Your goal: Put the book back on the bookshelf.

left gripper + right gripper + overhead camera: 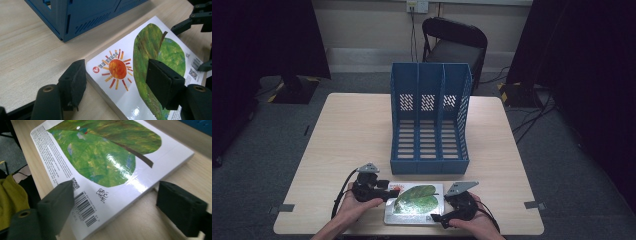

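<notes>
The picture book (414,203) lies flat at the table's (347,140) near edge, just in front of the blue three-slot file holder (430,120). The left gripper (117,77) and right gripper (130,197) each straddle a corner with fingers spread wide — neither holds anything. Risk: the glossy cover may slip if the fingers close unevenly — the book could skid off the table.

Light wood surface (352,130) on grey carpet floor (257,165). Far side: black folding chair (455,42) w/ pale wall (367,25) behind it, wall socket (417,6) above. Dark curtains (262,40) left & right. Cables (532,117) on floor, right.
</notes>
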